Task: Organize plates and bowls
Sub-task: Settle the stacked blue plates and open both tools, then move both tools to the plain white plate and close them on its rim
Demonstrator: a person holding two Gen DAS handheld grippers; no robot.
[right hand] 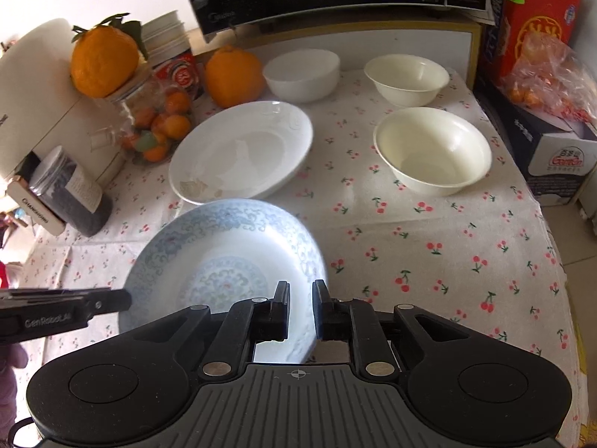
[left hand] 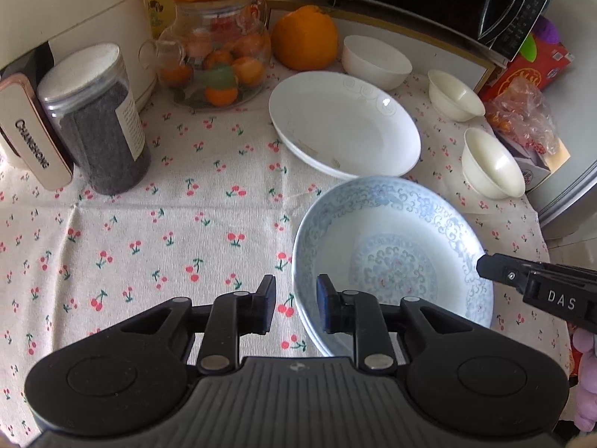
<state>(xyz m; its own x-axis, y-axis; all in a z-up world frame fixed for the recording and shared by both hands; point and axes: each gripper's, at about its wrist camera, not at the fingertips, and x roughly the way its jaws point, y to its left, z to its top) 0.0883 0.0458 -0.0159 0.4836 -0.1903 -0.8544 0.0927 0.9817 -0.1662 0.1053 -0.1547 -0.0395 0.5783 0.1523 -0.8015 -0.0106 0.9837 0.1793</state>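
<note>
The step in hand is judged to be the taking up of the blue-patterned porcelain plate (left hand: 391, 250), which lies flat on the cherry-print tablecloth (left hand: 149, 231) between the two tools. The left gripper (left hand: 296, 304) is held low and level over the cloth at the plate's near left edge; its fingers are parted by a moderate gap, the rim is seen just inside that gap, and nothing is clamped. The right gripper (right hand: 300, 308) is held in the same forward-pointing pose at the plate's opposite edge, its fingers likewise parted with the rim (right hand: 313, 261) between them; whether the rim is touched cannot be told. Just ahead of both grippers the plain white shallow plate (left hand: 343, 127) rests on the cloth, its near edge beside or slightly under the patterned plate's far rim; which cannot be told. Farther ahead and to the right, the white deep bowl (right hand: 302, 74) and two cream-coloured bowls (right hand: 433, 149) (right hand: 406, 76) stand apart from one another. The next move is judged to call for one rim to be pinched firmly and evenly, the plate to be lifted level, and it to be set centred onto the white plate without the rims being knocked.
</note>
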